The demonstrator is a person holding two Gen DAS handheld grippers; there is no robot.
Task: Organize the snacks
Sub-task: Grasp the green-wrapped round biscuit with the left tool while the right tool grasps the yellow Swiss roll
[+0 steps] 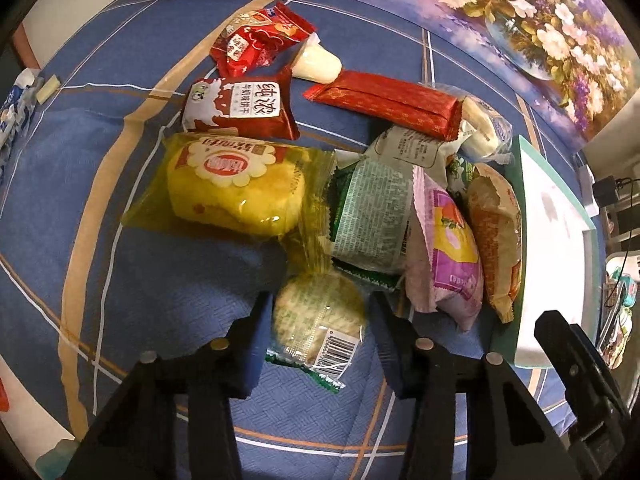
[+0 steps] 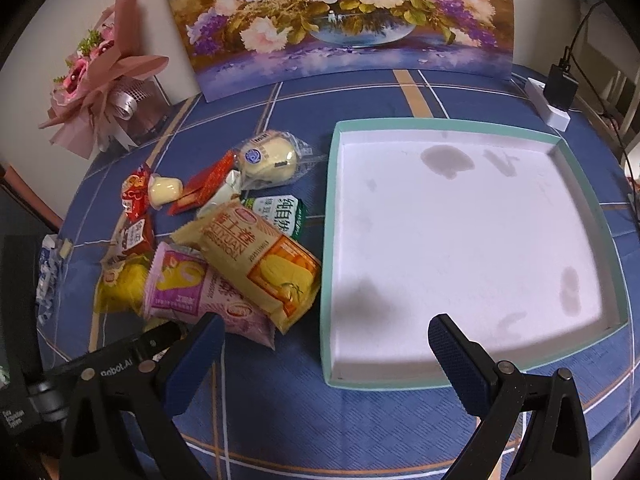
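Left tool [image 1: 320,312] spread wide, straddling round pale-green wrapped biscuit [image 1: 318,320] without contact; right tool [image 2: 324,336] wide, empty, over near rim of teal-edged white tray [image 2: 326,240].

Left black plastic two-finger gripper [image 1: 318,320]: angular black finger arms, each fitted with round silver fasteners, ending in dark blue textured pads [image 1: 256,344]. Right black plastic two-finger gripper [image 2: 326,344]: identical construction, silver fasteners, dark blue dimpled pads [image 2: 460,360]. Partial white lettering marks the neighbouring black body.
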